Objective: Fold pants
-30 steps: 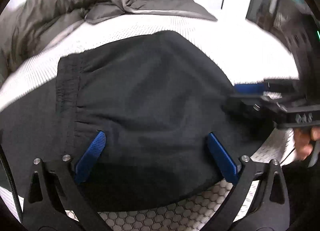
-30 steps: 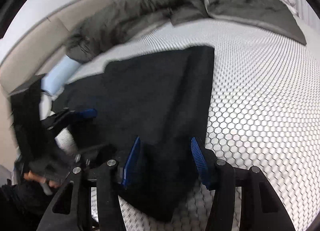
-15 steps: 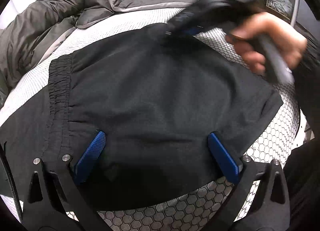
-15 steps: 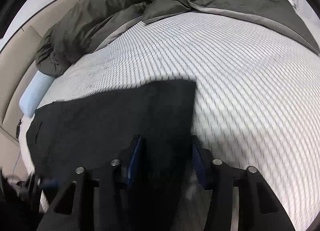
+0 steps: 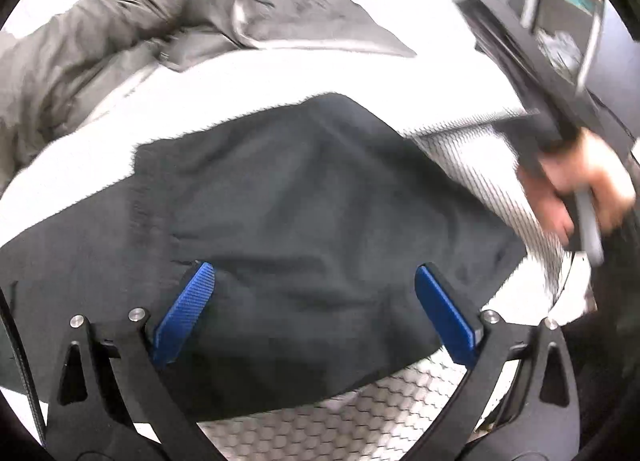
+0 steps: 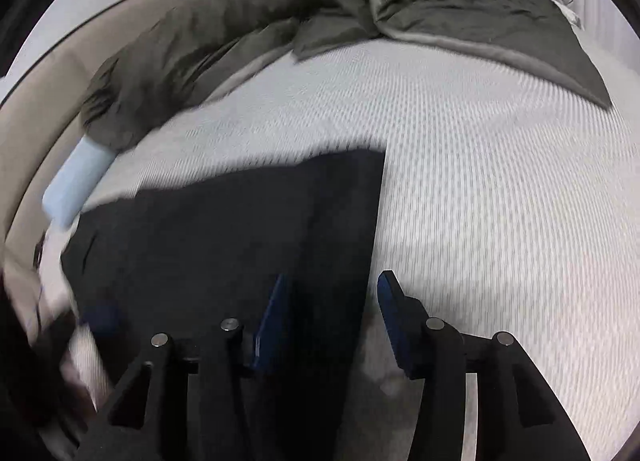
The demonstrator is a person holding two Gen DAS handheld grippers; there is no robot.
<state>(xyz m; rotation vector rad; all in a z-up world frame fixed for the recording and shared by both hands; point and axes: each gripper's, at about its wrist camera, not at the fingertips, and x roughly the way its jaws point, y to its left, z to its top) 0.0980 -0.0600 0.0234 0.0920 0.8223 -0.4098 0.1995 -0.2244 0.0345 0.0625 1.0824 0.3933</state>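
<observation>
Black pants (image 5: 312, 213) lie folded on the white honeycomb-patterned mattress (image 5: 400, 413). My left gripper (image 5: 316, 301) hovers over their near part, open wide, with nothing pinched between the blue pads (image 5: 184, 317). A hand (image 5: 576, 189) holds my right gripper at the right of the left wrist view, blurred and clear of the cloth. In the right wrist view the pants (image 6: 240, 241) lie flat, and their straight right edge runs down between the jaws of my right gripper (image 6: 332, 313). Those jaws are opening and the pads do not press on the fabric.
A crumpled olive-grey jacket (image 6: 280, 13) lies across the far side of the mattress. A light blue pillow (image 6: 76, 181) sits at the left by a beige padded wall (image 6: 36, 113). Dark furniture (image 5: 560, 33) stands at the right. Bare mattress (image 6: 500, 181) spreads right of the pants.
The right gripper swept across above the pants, from their right edge over the far side and back out to the right. The cloth it held raised now lies flat. The left gripper stayed open.
</observation>
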